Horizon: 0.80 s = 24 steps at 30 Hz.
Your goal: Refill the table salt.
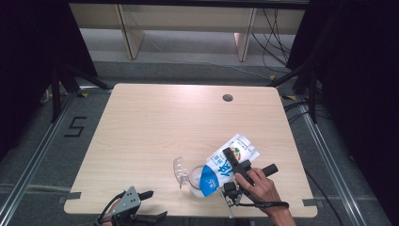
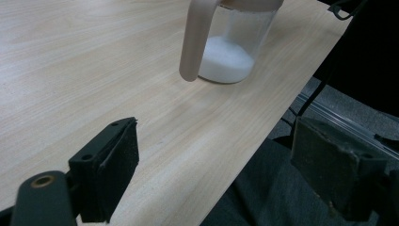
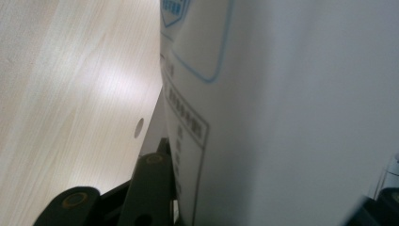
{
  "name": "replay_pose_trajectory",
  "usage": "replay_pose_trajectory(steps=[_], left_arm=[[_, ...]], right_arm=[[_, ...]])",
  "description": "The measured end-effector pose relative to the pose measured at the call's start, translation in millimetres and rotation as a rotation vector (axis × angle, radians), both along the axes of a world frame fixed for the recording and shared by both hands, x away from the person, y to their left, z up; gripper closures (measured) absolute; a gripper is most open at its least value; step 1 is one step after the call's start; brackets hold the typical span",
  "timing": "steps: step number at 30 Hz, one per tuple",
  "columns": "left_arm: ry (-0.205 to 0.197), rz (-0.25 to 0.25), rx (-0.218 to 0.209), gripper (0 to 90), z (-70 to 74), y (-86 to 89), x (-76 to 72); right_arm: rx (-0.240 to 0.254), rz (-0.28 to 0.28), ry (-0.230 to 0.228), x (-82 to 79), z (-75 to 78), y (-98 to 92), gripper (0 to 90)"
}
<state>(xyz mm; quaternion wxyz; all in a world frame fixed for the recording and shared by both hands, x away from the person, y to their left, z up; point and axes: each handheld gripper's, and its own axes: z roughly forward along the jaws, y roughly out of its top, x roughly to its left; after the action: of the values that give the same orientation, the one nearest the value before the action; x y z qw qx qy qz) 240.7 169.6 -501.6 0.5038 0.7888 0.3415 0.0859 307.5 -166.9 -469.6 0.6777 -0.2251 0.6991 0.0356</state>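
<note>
- High view: a right hand (image 1: 261, 184) works the right gripper (image 1: 234, 164), its black jaws clamped across a glossy white-and-blue pouch (image 1: 225, 168). The soft, flat-sided pouch is tipped, blue end down, over the mouth of a clear jar (image 1: 196, 180) near the front edge of the table (image 1: 155, 122). A transparent domed lid (image 1: 180, 171) sits just left of the jar, touching it or nearly so. The tabletop is pale wood-grain laminate with rounded corners and a round cable hole (image 1: 227, 98) at the far right.
- High view, lower left: the left gripper (image 1: 149, 206), grey plate on top, hangs at the table's front edge, jaws spread wide with nothing between them.
- Left gripper view: two blocky black pads (image 2: 115, 169) stand far apart, empty. Beyond them stands the jar (image 2: 233, 44), smooth and see-through, with a low heap of white granules (image 2: 225, 59) at its bottom and a matte beige handle (image 2: 196, 40) curving down its side.
- Right gripper view: the pouch's slick white face (image 3: 301, 108), printed with blue outlines and small dark text, stands close up; one black jaw presses its left side, wood grain beyond.
</note>
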Motion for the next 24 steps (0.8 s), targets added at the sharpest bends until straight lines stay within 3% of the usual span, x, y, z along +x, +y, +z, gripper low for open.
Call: replay_pose_trajectory(steps=[1,2,15,16,18,24], left_arm=[[0.001,-0.001,0.006,15.1,0.4,0.2,-0.3],[0.0,-0.002,0.007,15.1,0.4,0.3,-0.2],[0.002,0.002,-0.001,15.1,-0.1,-0.1,0.0],[0.003,0.001,0.004,15.1,0.3,0.1,-0.3],[0.001,-0.002,0.006,15.1,0.4,0.3,-0.3],[-0.002,-0.001,0.001,15.1,0.0,0.1,0.0]], right_arm=[[-0.004,-0.001,-0.003,-0.2,0.2,0.1,65.9],[-0.038,-0.008,-0.002,-0.6,1.6,0.3,66.0],[-0.038,-0.007,-0.004,-0.7,1.7,0.3,66.3],[-0.019,-0.009,0.001,-0.4,0.6,0.1,66.3],[-0.05,0.005,-0.014,-0.1,2.9,1.0,66.4],[-0.043,-0.006,-0.007,-0.7,1.9,0.5,66.6]])
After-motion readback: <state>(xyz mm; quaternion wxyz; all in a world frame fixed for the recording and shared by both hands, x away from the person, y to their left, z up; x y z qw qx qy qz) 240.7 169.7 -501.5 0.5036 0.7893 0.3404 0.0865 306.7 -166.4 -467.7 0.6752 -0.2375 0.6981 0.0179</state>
